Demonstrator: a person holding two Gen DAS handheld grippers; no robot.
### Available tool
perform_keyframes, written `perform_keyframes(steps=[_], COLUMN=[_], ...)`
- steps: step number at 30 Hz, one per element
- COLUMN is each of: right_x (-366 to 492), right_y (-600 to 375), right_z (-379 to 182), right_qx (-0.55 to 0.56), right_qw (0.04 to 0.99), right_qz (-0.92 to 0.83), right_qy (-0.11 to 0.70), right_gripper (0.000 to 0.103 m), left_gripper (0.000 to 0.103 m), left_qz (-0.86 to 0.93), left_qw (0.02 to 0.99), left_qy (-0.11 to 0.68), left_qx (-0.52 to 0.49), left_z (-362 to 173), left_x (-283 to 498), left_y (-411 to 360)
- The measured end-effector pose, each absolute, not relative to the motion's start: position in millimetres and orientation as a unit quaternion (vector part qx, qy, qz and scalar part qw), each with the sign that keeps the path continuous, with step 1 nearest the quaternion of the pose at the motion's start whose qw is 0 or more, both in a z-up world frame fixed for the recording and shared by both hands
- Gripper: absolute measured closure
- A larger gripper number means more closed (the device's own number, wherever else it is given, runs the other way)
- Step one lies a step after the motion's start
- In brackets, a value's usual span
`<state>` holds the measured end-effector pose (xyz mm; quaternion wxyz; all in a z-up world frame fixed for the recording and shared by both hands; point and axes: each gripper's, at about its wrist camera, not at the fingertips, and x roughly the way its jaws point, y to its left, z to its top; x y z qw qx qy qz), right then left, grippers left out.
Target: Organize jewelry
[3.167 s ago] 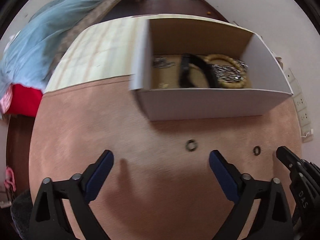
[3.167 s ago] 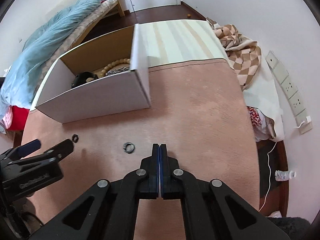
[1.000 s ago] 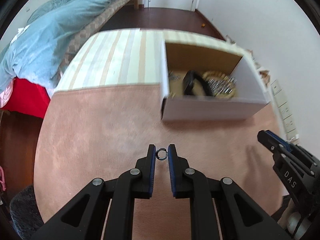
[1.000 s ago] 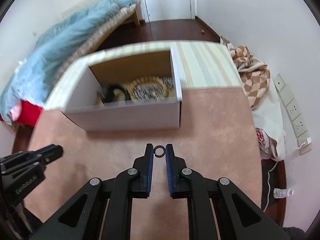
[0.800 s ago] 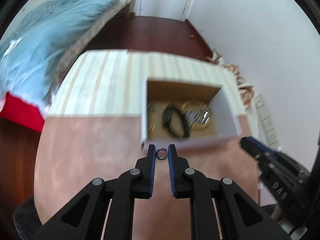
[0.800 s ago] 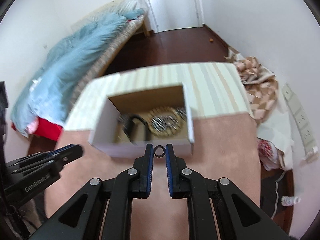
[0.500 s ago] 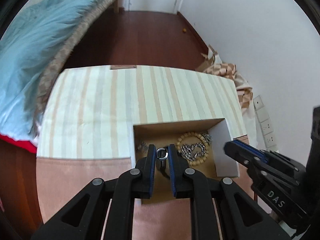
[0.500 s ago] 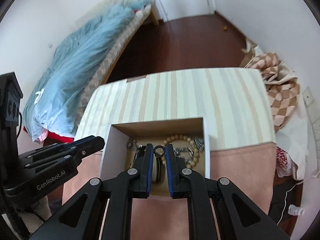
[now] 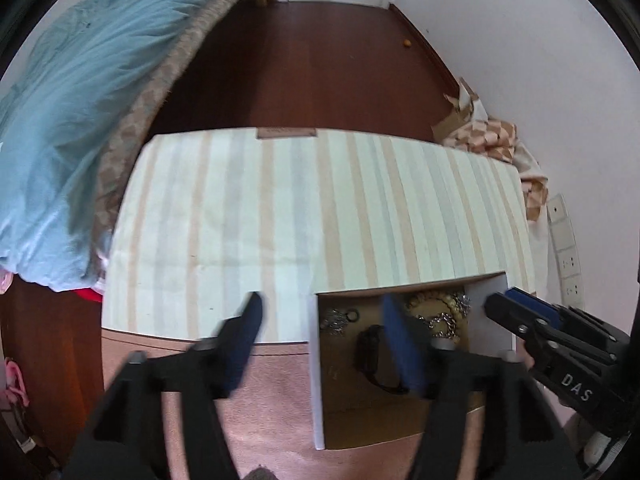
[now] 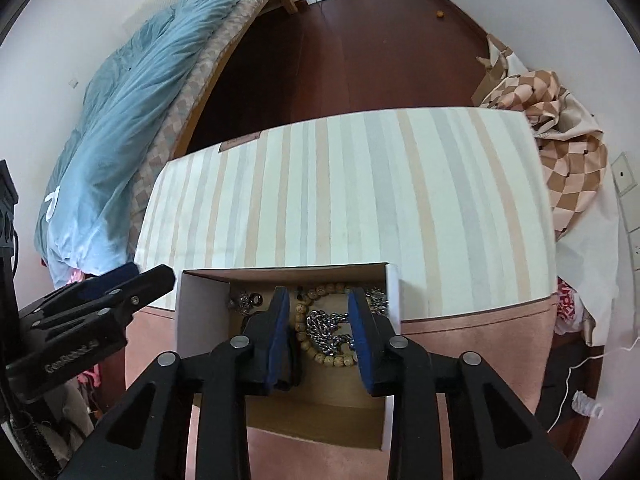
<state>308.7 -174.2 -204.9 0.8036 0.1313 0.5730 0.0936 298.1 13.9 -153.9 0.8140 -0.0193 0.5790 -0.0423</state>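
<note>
A white cardboard box [image 9: 317, 364] [image 10: 185, 312] stands on the pink mat and holds jewelry. In it lie a wooden bead bracelet [image 10: 320, 354], a silver chain [image 10: 326, 330], a black band [image 9: 370, 356] and a small dark ring [image 9: 352, 314] [image 10: 256, 300] beside silver pieces. My left gripper [image 9: 320, 320] is open and empty above the box's left wall. My right gripper [image 10: 318, 304] is open and empty above the box's inside. Each gripper shows in the other's view, the right gripper [image 9: 532, 320] and the left gripper [image 10: 120, 284].
A striped cloth [image 9: 320, 208] covers the table behind the pink mat [image 9: 272, 412]. A bed with a blue quilt [image 10: 132, 92] lies to the left. A checkered cloth [image 10: 560, 128] and wall sockets [image 9: 564, 232] are to the right. Dark wood floor [image 9: 304, 64] lies beyond.
Both grippers, each shut on a small ring half a second ago, have opened over the box. Neither holds a ring now, and a ring lies in the box.
</note>
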Motion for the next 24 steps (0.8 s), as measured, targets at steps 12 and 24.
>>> perform_keyframes(steps=[12,24], right_x=[261.8,212.5], right_y=[-168.6,-162.6], right_z=[-183.7,-165.1], right_qx=[0.019,-0.009], right_qw=[0.83,0.836], right_qz=[0.019,-0.008], right_qy=[0.558,0.549], right_gripper=[0.006,0.001], left_gripper=[0.007,0.0], left_qz=[0.022,0.03], left_qw=[0.832,0.845], left_qy=[0.555,0.534], left_qx=[0.011,0.011], left_z=[-145.0,-120.9], left_x=[253.2,205.4], left_y=[30.8,26.0])
